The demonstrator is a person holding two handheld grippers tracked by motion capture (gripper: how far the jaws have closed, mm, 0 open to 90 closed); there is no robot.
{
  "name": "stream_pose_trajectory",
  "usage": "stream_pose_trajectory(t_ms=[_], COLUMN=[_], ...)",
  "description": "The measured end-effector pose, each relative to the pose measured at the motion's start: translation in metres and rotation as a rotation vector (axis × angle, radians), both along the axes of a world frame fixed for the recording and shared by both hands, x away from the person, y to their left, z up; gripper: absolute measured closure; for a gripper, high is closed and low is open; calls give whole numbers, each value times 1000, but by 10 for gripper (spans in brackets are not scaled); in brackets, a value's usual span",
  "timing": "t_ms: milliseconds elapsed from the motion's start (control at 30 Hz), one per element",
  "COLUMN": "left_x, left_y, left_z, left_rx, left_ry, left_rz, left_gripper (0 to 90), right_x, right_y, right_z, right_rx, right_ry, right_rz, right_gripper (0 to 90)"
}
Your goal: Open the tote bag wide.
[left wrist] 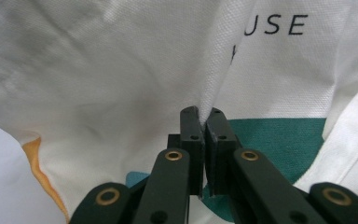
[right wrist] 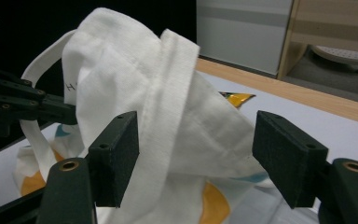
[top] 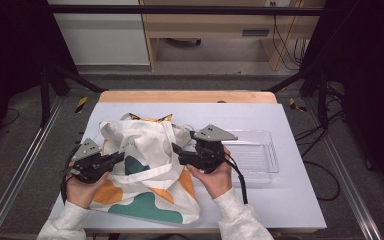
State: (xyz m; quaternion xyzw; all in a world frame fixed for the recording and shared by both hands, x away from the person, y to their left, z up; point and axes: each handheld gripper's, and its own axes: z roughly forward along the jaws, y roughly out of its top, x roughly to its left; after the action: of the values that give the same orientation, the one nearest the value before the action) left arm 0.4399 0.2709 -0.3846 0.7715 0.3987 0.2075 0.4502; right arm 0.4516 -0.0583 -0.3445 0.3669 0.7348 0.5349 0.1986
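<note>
Item: white tote bag [top: 145, 170], lower centre of the high view. My left gripper [left wrist: 204, 122] pinches a fold; my right gripper [right wrist: 193, 154] gapes around its strap [right wrist: 165, 93]. Clear tray [top: 265, 172] centre-right.

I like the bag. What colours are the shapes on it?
Orange and teal-green blobs on the white tote bag; clearest in the high view.

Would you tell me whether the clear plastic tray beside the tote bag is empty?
Empty: the clear plastic tray shows only bare ribbed floor, right of the tote bag.
</note>
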Motion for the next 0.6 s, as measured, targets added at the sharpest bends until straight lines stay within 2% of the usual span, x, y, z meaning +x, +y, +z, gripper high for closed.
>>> stream_pose_trajectory(t_ms=[367, 500, 533, 567, 600], left_x=[-5, -6, -6, -6, -6], left_y=[0, 0, 0, 0, 0], left_z=[-4, -6, -7, -7, -7], left_rx=[11, 13, 13, 13, 12], left_ry=[9, 13, 14, 14, 15], left_rz=[-10, -11, -11, -11, -12], left_gripper=[875, 874, 874, 873, 873], right_x=[5, 8, 9, 9, 9], right_y=[32, 41, 43, 43, 44], right_z=[-5, -10, -11, -11, -12], right_rx=[-15, -26, -37, -37, -36], right_ry=[20, 29, 41, 41, 48], right_rz=[59, 69, 81, 81, 86], right_gripper=[302, 342, 452, 452, 490])
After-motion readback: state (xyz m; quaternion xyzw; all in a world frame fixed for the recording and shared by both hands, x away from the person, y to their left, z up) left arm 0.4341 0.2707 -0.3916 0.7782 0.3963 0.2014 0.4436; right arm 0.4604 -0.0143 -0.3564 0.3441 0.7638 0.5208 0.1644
